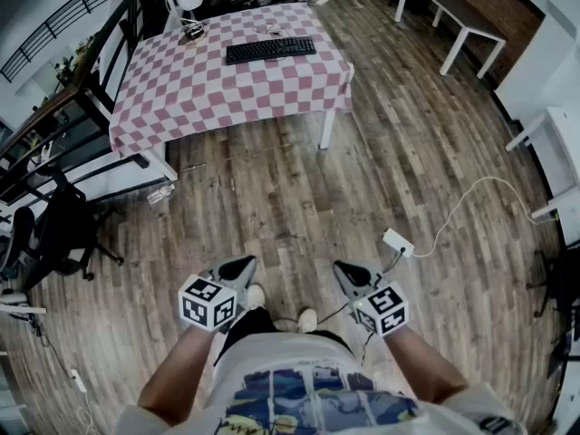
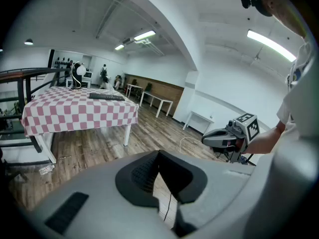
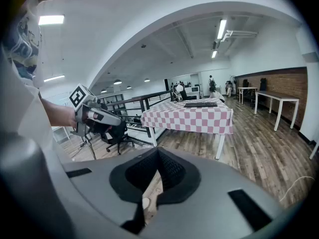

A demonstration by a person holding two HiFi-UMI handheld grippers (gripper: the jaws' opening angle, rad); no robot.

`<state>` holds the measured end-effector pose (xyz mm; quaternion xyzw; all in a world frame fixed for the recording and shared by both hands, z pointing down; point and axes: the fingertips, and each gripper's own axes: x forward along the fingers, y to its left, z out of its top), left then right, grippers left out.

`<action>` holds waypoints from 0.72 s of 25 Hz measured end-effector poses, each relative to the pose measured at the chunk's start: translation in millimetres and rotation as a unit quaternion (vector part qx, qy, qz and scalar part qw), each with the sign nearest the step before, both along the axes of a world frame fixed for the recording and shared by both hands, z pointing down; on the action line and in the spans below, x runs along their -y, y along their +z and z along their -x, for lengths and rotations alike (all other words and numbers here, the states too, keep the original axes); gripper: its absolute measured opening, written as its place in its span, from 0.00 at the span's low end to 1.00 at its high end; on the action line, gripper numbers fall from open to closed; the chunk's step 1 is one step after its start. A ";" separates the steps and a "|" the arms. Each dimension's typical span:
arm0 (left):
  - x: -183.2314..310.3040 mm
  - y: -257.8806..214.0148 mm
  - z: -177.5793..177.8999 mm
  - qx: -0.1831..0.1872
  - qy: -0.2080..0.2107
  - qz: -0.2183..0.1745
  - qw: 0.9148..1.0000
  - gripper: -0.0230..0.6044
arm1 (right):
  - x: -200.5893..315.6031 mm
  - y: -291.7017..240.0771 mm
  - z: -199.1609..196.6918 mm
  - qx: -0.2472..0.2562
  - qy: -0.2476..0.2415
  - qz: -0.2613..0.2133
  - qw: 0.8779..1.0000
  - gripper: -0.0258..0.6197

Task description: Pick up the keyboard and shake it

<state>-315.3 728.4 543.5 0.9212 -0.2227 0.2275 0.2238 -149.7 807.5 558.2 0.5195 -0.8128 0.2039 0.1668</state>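
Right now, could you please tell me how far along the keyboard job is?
Nothing looks done: the keyboard lies on the checked table, across the wood floor from the person. Nothing is in hand: the left gripper and right gripper are both shut and empty, held out in front. Left: approach, grasp, lift and shake it.
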 end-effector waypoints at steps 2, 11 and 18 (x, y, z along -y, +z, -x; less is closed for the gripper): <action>-3.0 -4.1 -7.7 0.000 0.002 -0.007 1.000 0.04 | -3.5 0.3 -9.8 -0.002 0.008 0.000 1.000 0.03; 38.3 7.2 -18.0 -0.009 -0.004 0.005 1.000 0.04 | 38.3 9.6 -26.4 -0.007 0.014 0.007 1.000 0.03; 155.1 5.3 -18.1 -0.039 0.016 -0.004 0.999 0.04 | 131.8 17.6 -36.6 -0.007 0.042 0.035 0.998 0.04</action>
